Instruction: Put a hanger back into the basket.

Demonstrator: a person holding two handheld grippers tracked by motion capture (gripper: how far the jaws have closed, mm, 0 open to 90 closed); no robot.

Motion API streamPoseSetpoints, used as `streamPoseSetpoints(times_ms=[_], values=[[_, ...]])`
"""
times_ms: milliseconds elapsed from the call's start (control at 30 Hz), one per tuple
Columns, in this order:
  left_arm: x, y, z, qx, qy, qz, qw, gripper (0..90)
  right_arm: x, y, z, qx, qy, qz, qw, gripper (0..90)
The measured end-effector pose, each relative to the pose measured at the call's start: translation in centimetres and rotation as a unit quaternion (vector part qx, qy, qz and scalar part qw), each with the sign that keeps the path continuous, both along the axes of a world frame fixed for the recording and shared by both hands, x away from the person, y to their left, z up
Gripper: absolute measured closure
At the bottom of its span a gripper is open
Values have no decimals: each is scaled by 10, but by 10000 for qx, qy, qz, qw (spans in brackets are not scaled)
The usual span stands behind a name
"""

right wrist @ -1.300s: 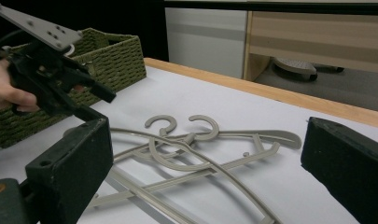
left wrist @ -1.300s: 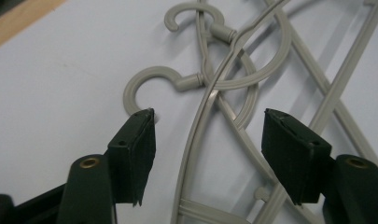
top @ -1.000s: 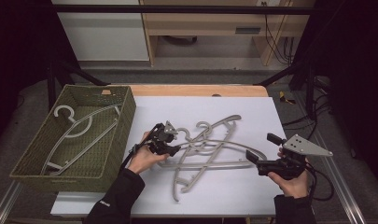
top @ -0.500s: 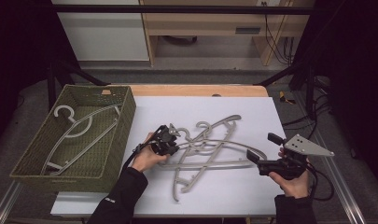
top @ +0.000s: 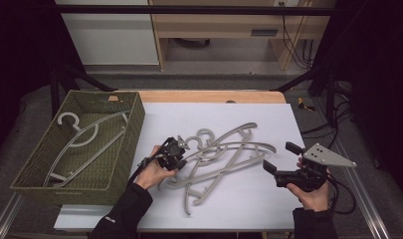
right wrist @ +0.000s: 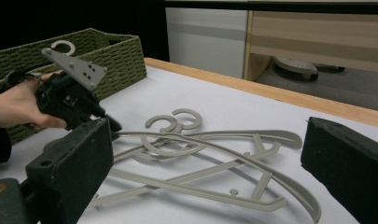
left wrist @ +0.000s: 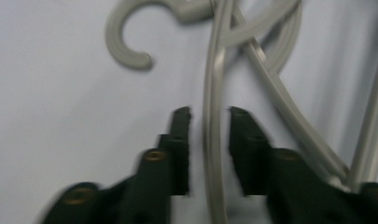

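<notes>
The grey hangers lay tangled mid-worktop. My left tool straddled one hanger's bar, jaws slightly apart, not yet closed on it. My right tool hovered wide open beside the pile, holding nothing.

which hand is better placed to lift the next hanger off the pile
Left. The left tongs already straddle a bar of a grey hanger, jaws open on either side of it, on the wicker basket side of the pile. The right tongs sit open, apart from the pile's far end.
</notes>
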State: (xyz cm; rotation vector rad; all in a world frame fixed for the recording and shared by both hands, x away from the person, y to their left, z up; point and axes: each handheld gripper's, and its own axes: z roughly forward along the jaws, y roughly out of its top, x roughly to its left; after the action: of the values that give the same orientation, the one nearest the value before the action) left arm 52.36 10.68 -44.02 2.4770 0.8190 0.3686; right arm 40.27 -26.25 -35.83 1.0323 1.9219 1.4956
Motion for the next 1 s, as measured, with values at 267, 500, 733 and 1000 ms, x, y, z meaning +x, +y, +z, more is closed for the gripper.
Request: streamPoseSetpoints(times_ms=[267,500,733,1000], values=[[17,-13,-8,-28,57,-75,10000,615,0,0,1,0,-37,-1,10000,26],[20,-21,-14,109,105,-103,9998,770,-1,-2,2,13,-63,12,10000,26],[18,-21,-12,16,244,-65,9997,816,-1,-2,2,10,-61,8,10000,27],[9,-14,2,-397,142,93,9991,820,-1,-2,1,43,-38,2,10000,27]])
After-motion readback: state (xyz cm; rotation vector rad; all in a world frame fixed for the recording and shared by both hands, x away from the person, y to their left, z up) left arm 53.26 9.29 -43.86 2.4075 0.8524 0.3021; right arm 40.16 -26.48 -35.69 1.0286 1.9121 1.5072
